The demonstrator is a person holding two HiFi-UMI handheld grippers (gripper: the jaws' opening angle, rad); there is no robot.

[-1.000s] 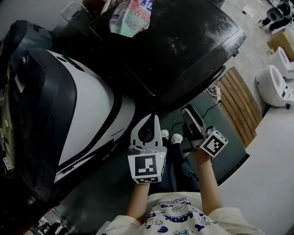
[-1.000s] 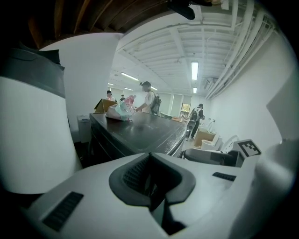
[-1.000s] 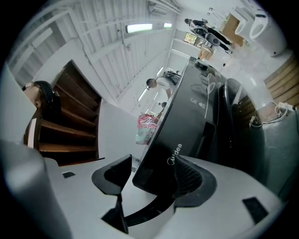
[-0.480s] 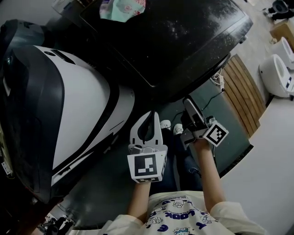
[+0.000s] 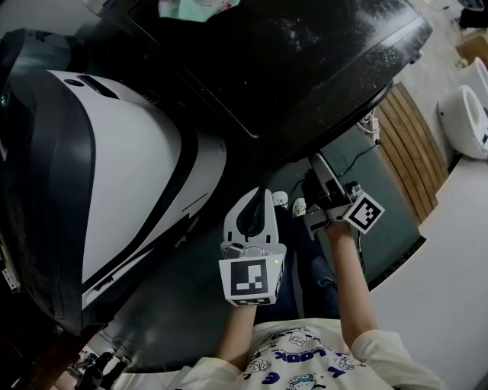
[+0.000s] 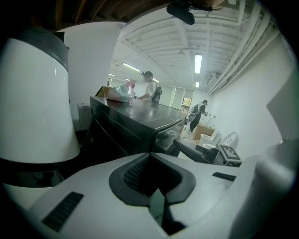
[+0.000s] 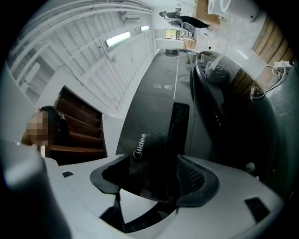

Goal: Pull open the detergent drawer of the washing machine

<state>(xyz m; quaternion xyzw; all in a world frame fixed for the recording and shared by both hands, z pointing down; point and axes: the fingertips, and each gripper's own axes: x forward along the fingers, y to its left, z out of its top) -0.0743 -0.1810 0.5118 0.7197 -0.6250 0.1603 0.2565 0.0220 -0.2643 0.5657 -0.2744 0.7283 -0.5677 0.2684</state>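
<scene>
Head view: left tongs (image 5: 261, 196) and right tongs (image 5: 316, 167) both lower than second ago. Left pinched together, empty. Right spread wider now, holding nothing (washing machine (image 7: 154, 93) straight ahead; drawer (image 7: 175, 135) probably dark strip framed between its tips). Approach only, pull not begun.

Large rounded white-and-black machine shell (image 5: 130, 175) filling the left side of the head view. Crumpled pink-and-mint bag (image 5: 191, 6) cut off by the top edge. Slatted wooden panel (image 5: 408, 145) at right, bordering a dark green mat (image 5: 389, 221), with a white plug and cable (image 5: 371, 122) at the panel's upper-left edge. White toilets (image 5: 465, 122) on the pale floor (image 5: 450, 274) past the panel. In the left gripper view, two people (image 6: 150, 88) standing far off under ceiling strip lights (image 6: 197, 63). In the right gripper view, brown wooden stairs (image 7: 74, 123) at left.
</scene>
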